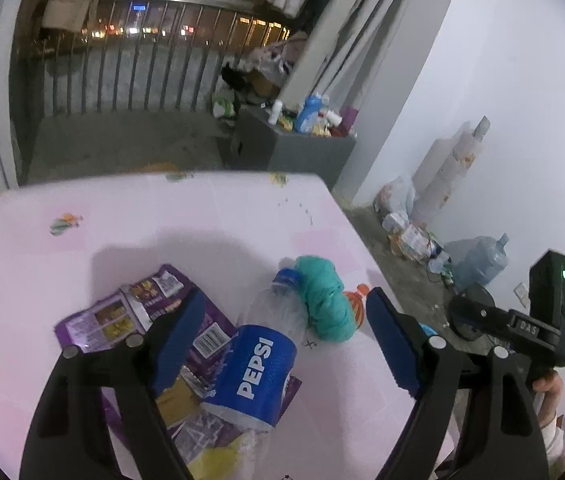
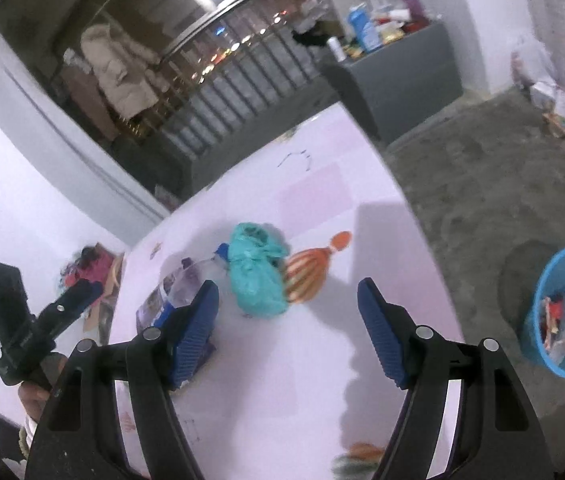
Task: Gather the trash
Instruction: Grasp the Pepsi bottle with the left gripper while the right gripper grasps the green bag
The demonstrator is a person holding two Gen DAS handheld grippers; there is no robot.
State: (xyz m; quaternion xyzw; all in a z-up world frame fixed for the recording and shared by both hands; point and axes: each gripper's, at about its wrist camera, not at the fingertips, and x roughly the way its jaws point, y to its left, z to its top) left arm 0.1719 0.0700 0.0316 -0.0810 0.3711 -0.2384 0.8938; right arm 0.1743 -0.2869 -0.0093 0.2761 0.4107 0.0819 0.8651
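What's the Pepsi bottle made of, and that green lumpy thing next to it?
The Pepsi bottle looks like thin clear plastic: see-through, dented and crinkled, with a glossy blue label. The green lump seems to be a thin plastic bag bunched and knotted; its wrinkly, slightly shiny folds suggest that, though soft cloth is possible.

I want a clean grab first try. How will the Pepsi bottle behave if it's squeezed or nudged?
The Pepsi bottle looks empty and crumpled, so it is probably very light and would cave under the blue pads rather than resist. It lies on its side across the purple wrapper, so a nudge may roll or slide it. Its glossy label could be slippery.
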